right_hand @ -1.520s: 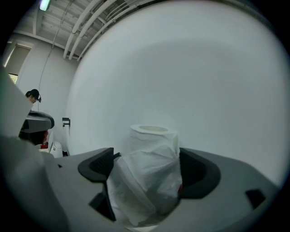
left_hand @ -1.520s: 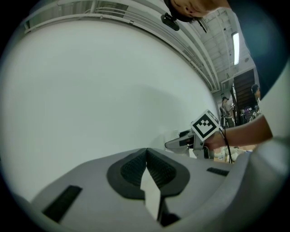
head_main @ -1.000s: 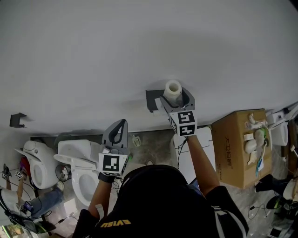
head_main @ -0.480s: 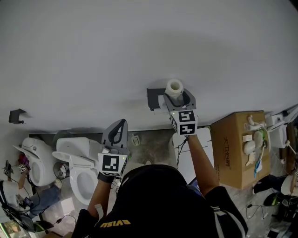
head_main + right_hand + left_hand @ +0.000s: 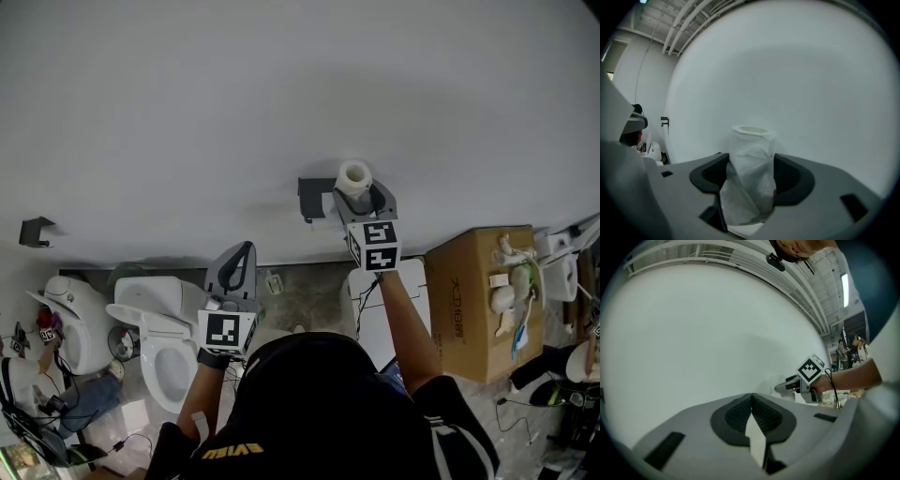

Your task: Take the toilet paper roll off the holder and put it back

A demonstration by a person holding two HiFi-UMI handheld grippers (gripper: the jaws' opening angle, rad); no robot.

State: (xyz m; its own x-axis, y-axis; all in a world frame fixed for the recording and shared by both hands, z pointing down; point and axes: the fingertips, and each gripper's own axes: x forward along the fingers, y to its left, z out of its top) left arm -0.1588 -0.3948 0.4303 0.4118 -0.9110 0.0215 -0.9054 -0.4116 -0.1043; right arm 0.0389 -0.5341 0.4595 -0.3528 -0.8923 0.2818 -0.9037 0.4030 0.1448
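Observation:
The white toilet paper roll (image 5: 353, 178) stands upright in front of the wall, just right of the dark holder (image 5: 314, 199). My right gripper (image 5: 357, 194) is shut on it, both dark pads pressing on its sides. In the right gripper view the crumpled roll (image 5: 751, 164) fills the gap between the jaws of the right gripper (image 5: 751, 176); its lower end is hidden. My left gripper (image 5: 241, 258) hangs lower left, away from the wall, shut and empty. In the left gripper view, the left gripper (image 5: 751, 397) has its pads meeting at the tips, with the right gripper (image 5: 790, 385) beyond.
A plain white wall (image 5: 281, 94) fills the upper view. Below stand two white toilets (image 5: 159, 347) (image 5: 70, 328), and a cardboard box (image 5: 473, 295) with small items on top sits at the right. A small black bracket (image 5: 36, 232) is fixed at the far left.
The right gripper's jaws have drawn in around the roll and the roll has shifted slightly right of the holder. The left gripper has stayed put.

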